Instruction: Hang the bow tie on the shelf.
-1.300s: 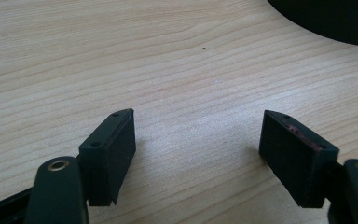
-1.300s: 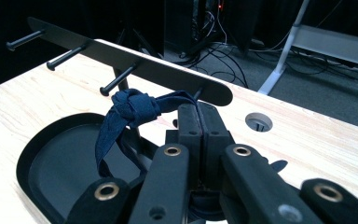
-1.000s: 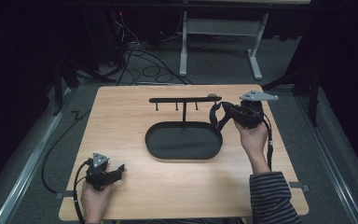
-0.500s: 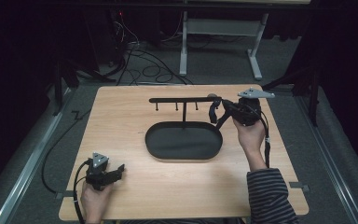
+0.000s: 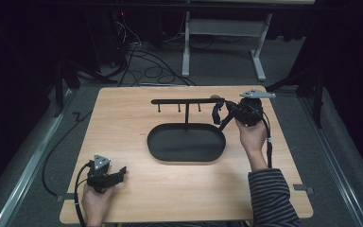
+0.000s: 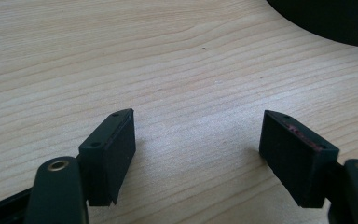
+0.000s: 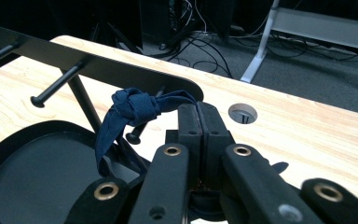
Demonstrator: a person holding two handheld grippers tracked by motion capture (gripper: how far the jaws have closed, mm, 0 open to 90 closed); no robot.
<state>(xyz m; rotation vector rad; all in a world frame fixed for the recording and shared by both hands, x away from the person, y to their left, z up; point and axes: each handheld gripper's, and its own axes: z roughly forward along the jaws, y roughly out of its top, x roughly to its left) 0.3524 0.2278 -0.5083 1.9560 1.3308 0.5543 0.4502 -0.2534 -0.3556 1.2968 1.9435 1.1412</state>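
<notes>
Your right gripper (image 7: 198, 116) is clamped tight on the knotted blue strap (image 7: 135, 108) beside the rack's (image 5: 187, 100) end peg; your left gripper (image 6: 198, 144) gapes empty, well short of the rack.

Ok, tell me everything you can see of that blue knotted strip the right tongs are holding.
The blue strip looks like dark navy fabric, tied in a bulky knot. One flat band runs from the knot into the shut jaws of the right tongs, which pinch it. A second thinner tail hangs down from the knot toward the black oval tray. The knot sits right beside the rack's end peg, under the black bar; whether it is looped over the peg cannot be told. In the high view it shows only as a dark dangling shape.
</notes>
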